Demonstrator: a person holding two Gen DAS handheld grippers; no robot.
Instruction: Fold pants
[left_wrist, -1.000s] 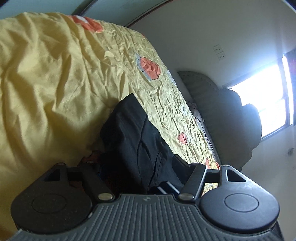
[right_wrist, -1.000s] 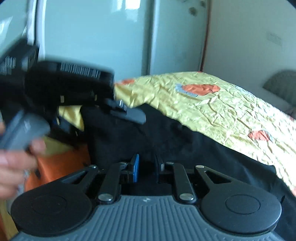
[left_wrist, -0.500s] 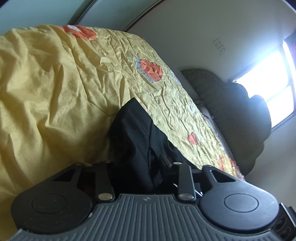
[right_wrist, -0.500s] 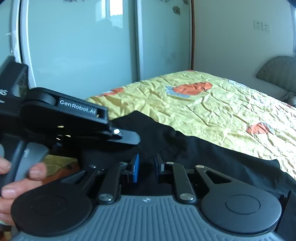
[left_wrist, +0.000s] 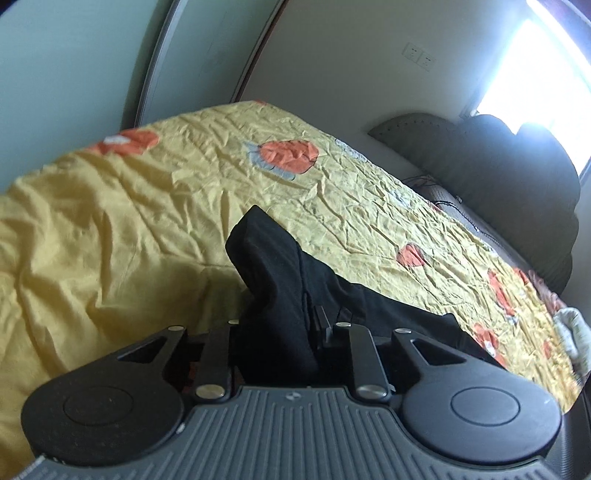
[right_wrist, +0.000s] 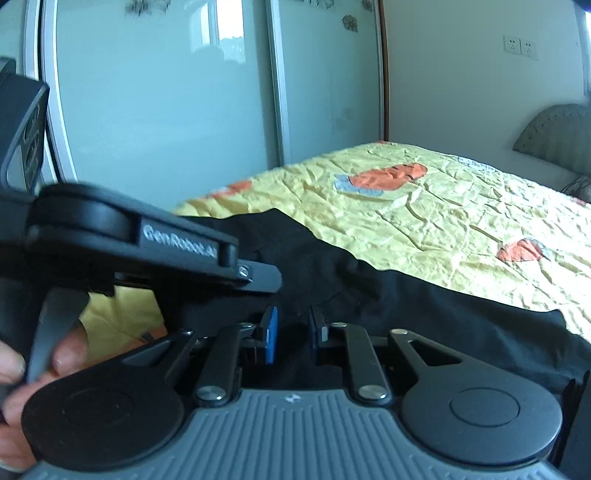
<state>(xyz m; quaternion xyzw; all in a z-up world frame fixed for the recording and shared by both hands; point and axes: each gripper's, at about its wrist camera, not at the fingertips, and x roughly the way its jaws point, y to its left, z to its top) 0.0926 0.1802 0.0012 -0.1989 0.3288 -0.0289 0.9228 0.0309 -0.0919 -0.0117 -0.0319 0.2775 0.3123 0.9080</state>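
Between the fingers of the left gripper (left_wrist: 277, 325), a thick bunch of the black pants (left_wrist: 273, 280) is standing up, and the jaws are closing on it with the cloth filling the gap. From that bunch the dark fabric is running away to the right across the yellow bedspread (left_wrist: 110, 229), which is lying wrinkled and is printed with orange patches.

Close to the right wrist camera, the right gripper (right_wrist: 291, 334) is sitting nearly closed, its blue pad and black pad pressing a fold of the same pants (right_wrist: 406, 306) between them. Just to the left and slightly above, the left gripper (right_wrist: 266, 277) is reaching in from the side, and a person's hand (right_wrist: 40, 365) is squeezing its grey trigger. Beyond both tools, the pants are stretching along the near edge of the bed toward the right.

Farther back, pale green sliding wardrobe doors (right_wrist: 166, 110) are standing behind the bed, a grey headboard (right_wrist: 557, 136) is rising at the right, and a wall socket (right_wrist: 521, 46) is showing above it.
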